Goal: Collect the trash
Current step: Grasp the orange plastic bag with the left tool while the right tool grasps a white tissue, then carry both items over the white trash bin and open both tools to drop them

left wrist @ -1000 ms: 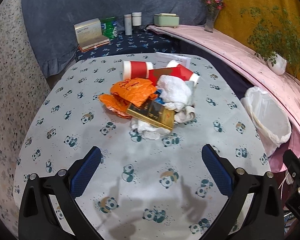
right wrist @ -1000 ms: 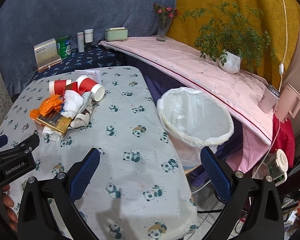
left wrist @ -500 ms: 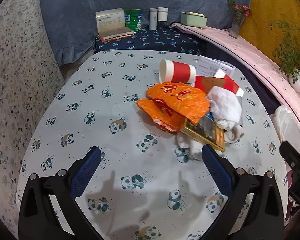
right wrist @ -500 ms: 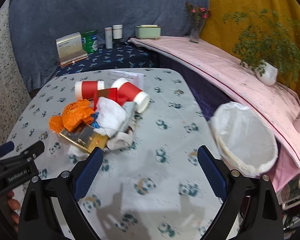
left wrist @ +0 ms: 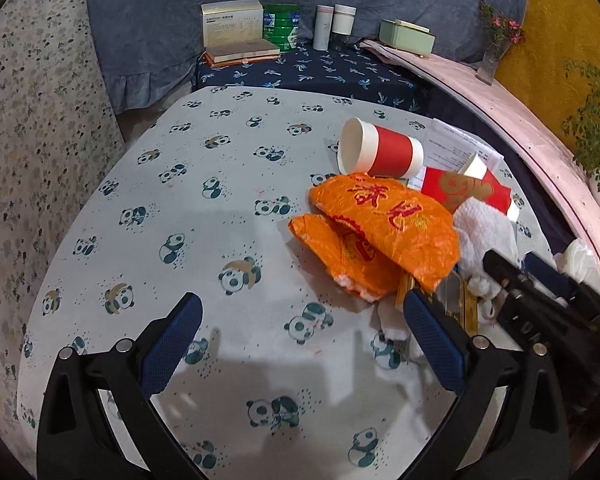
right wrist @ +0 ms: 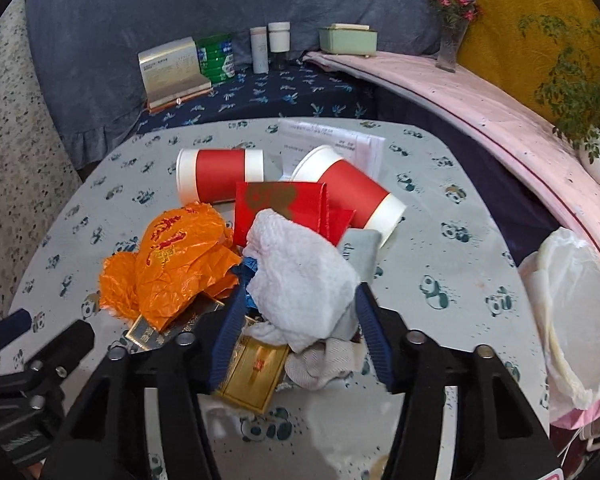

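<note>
Nothing binned yet: trash pile (right wrist: 260, 264) all on counter (right wrist: 440, 248), bin (right wrist: 572, 320) looks empty. Right gripper (right wrist: 300, 320) fingers closing around white tissue (right wrist: 300, 280); left gripper (left wrist: 300, 344) fingers wide, empty.

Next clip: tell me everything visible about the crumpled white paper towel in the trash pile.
The crumpled white paper towel is a soft, dimple-textured wad, bunched and lying on top of the trash pile on the panda-print tablecloth. It overlaps a red envelope, a grey cloth and a gold box. The right gripper is closing around its near end, with the towel between the blue pads.
</note>
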The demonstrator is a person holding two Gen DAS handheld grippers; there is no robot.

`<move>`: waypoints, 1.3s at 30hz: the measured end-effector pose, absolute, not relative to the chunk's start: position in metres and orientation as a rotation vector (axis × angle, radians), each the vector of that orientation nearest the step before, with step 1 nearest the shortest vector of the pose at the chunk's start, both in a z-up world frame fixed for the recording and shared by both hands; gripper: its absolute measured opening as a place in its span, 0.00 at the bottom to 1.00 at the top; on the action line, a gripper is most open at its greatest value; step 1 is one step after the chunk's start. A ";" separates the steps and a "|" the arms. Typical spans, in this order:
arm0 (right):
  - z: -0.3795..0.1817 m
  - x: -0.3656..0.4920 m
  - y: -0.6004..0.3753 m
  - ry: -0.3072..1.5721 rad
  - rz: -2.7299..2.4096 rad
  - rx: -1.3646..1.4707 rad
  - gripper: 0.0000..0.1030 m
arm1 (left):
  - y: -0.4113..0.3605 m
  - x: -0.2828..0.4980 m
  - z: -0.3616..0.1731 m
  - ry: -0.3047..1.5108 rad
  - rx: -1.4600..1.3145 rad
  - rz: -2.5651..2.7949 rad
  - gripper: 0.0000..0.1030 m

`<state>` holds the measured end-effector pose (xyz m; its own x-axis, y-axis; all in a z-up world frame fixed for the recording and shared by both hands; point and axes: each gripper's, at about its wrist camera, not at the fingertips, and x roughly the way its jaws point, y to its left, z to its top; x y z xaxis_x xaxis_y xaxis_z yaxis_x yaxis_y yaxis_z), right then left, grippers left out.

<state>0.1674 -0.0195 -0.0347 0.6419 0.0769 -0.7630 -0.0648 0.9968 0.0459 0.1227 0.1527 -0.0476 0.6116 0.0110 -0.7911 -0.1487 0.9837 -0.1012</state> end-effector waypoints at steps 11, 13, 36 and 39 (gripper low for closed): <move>-0.038 0.155 -0.042 0.881 0.080 0.085 0.11 | 0.125 0.166 -0.042 0.925 -0.234 0.002 0.93; -0.033 0.151 -0.047 0.869 0.071 0.093 0.11 | 0.116 0.174 -0.046 0.938 -0.227 -0.012 0.92; 0.013 0.098 -0.105 0.760 -0.016 0.161 0.11 | 0.062 0.140 -0.015 0.911 -0.189 -0.153 0.15; 0.021 0.090 -0.117 0.738 -0.036 0.173 0.11 | 0.051 0.129 -0.005 0.894 -0.183 -0.177 0.14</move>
<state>0.0896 -0.1171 0.0207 0.7397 0.0284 -0.6723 0.0933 0.9851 0.1442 0.1286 0.0508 -0.0046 0.6139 -0.2283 -0.7556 0.0762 0.9699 -0.2311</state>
